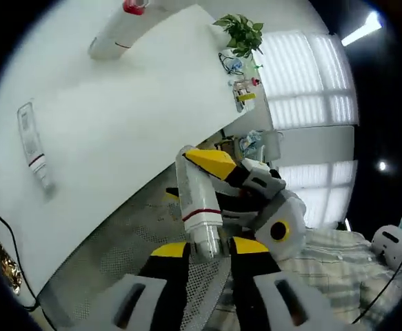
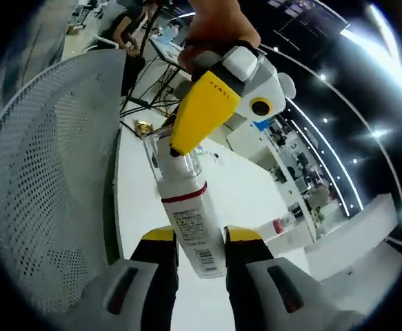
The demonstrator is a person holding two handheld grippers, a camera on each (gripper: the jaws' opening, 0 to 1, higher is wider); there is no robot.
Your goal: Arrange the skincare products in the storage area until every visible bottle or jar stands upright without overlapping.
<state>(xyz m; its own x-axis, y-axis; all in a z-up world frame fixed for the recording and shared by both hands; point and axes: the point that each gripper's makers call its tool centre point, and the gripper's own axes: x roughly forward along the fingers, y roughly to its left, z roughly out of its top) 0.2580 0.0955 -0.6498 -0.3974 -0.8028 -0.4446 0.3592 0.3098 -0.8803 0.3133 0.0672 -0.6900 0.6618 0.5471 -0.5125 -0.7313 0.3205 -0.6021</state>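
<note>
2 grippers, left [image 1: 208, 254] and right [image 2: 200, 241], I see both clamped on 1 white bottle [image 1: 198, 203] above the white table [image 1: 118, 131].

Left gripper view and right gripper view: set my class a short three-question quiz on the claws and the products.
1. True or false: the left claw and the right claw grip the same white bottle.
2. The tube on the white table is: A upright; B lying flat; C held in a claw.
3. Fill in: the band around the held bottle is ___.
Key: 1 true; 2 B; 3 red.
</note>
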